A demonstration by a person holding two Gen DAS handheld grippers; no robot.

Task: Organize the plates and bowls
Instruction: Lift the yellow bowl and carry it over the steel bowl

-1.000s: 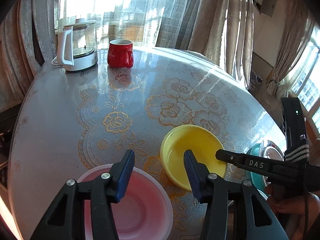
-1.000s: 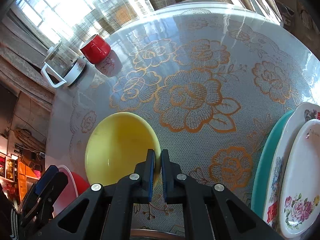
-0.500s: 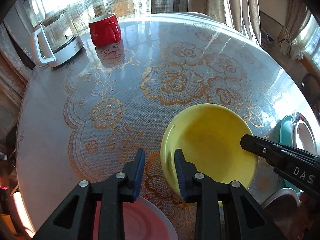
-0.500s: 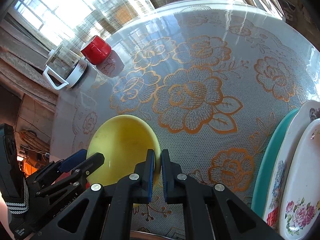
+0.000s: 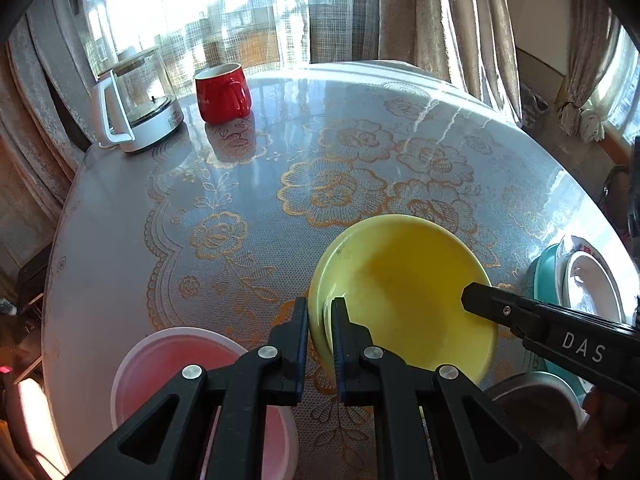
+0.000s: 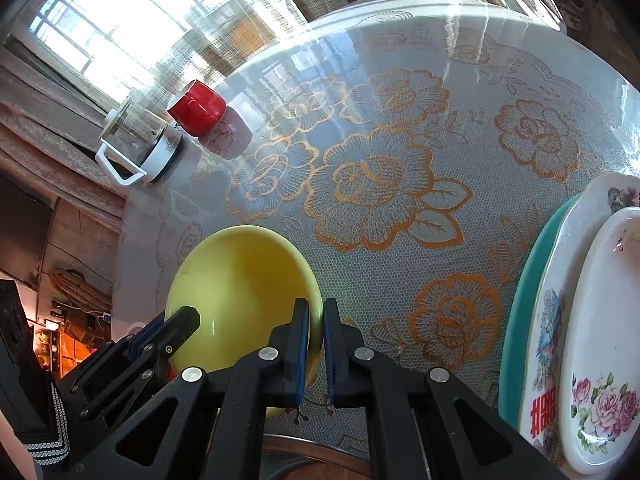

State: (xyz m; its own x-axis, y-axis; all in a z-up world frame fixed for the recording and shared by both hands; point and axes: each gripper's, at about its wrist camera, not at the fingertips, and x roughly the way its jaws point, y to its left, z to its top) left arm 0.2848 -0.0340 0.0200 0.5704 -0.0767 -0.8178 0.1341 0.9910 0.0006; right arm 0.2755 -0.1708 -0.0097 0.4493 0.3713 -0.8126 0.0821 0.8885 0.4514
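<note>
A yellow bowl [image 5: 408, 292] [image 6: 240, 276] rests on the lace-covered round table [image 5: 200, 200], held at two sides. My left gripper [image 5: 322, 308] is closing on its left rim, and the pads press the rim between them. On the opposite rim, my right gripper [image 6: 316, 312] is shut. In the left wrist view the right gripper [image 5: 472, 296] reaches in from the right. A pink bowl [image 5: 180, 364] sits lower left of the yellow one. Stacked plates [image 6: 560, 280] lie at the right: a teal plate [image 6: 520, 300] under white floral ones.
A red mug [image 5: 222, 94] and a glass kettle [image 5: 136, 108] stand at the table's far left by the curtained window. A metal bowl [image 5: 532, 396] sits at the near edge beside the plates. The patterned middle of the table lies beyond the yellow bowl.
My left gripper moved right from above the pink bowl to the yellow bowl's left rim and its jaws came together on it. The right gripper kept its hold on the other rim.
</note>
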